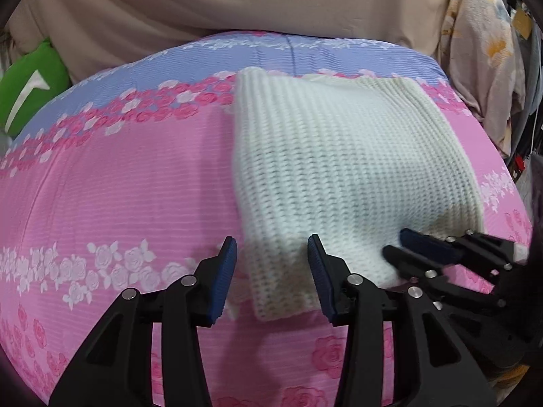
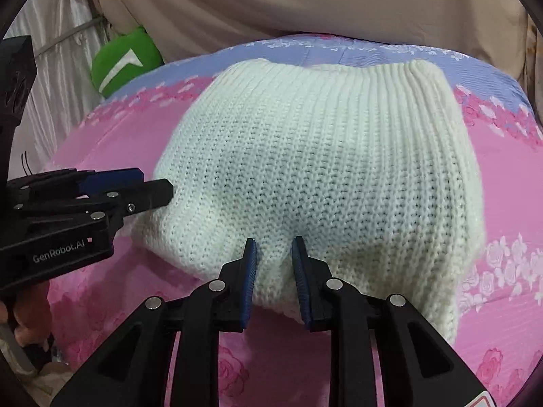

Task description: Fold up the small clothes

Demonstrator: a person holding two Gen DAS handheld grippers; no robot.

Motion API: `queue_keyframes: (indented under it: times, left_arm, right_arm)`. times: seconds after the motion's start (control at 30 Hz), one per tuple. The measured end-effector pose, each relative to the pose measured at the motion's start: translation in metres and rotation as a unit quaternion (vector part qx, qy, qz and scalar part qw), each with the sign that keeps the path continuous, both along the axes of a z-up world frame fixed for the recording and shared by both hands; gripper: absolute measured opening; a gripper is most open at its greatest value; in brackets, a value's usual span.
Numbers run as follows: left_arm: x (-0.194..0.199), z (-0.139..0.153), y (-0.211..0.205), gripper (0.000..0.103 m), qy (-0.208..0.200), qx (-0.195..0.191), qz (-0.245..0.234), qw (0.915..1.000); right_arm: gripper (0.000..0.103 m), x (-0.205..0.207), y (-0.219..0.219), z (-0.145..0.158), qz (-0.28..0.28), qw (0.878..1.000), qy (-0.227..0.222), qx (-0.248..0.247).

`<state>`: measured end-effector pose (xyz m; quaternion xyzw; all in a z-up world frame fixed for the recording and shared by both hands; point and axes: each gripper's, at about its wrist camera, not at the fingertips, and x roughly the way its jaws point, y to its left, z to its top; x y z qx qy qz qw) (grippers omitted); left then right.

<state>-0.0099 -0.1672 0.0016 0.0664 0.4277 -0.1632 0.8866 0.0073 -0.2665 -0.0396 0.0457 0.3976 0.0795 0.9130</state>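
A white knit garment [image 1: 339, 156] [image 2: 322, 156] lies folded on the pink rose-print bed sheet [image 1: 118, 186]. In the left wrist view my left gripper [image 1: 271, 247] is open and straddles the garment's near left corner, with sheet showing between the left pad and the knit. My right gripper [image 2: 274, 242] is shut on the garment's near edge; knit fills the gap between its blue pads and puckers around them. The right gripper [image 1: 395, 242] also shows blurred at the near right edge. The left gripper [image 2: 152, 183] appears beside the garment's left side.
A green cushion [image 1: 30, 84] [image 2: 122, 64] lies at the bed's far left. Beige fabric [image 1: 237, 0] hangs behind the bed, and a floral cloth [image 1: 482, 51] hangs at the right. A person's hand [image 2: 20, 318] holds the left gripper's handle.
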Motion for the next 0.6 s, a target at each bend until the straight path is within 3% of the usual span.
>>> queue_keyframes:
  times: [0.1,0.17,0.27,0.33,0.5,0.6]
  left_arm:
    - [0.001,0.007,0.009,0.042,-0.004,-0.009,0.009,0.9999]
    - [0.003,0.017,0.011,0.043,-0.012,-0.021,0.009,0.9997]
    - [0.007,0.032,0.005,0.062,-0.028,-0.044,0.0,0.9986]
    - [0.013,0.036,-0.006,0.065,-0.039,-0.044,-0.01,0.9982]
    - [0.043,0.029,-0.025,0.082,-0.033,-0.043,-0.008,0.9985]
    - [0.059,0.016,-0.019,0.086,0.001,-0.065,0.003,0.9979]
  right_arm:
    - [0.023,-0.013,-0.019,0.03,-0.018,0.999,-0.034,0.022]
    - [0.03,-0.022,-0.042,0.049,-0.055,0.996,-0.063,0.025]
    - [0.05,-0.022,-0.083,0.06,-0.107,0.991,-0.079,0.034]
    - [0.051,-0.011,-0.107,0.053,-0.135,0.987,-0.067,0.05]
    - [0.057,0.029,-0.136,0.01,-0.126,0.984,0.001,0.128]
    - [0.071,0.039,-0.139,-0.004,-0.122,0.98,0.014,0.157]
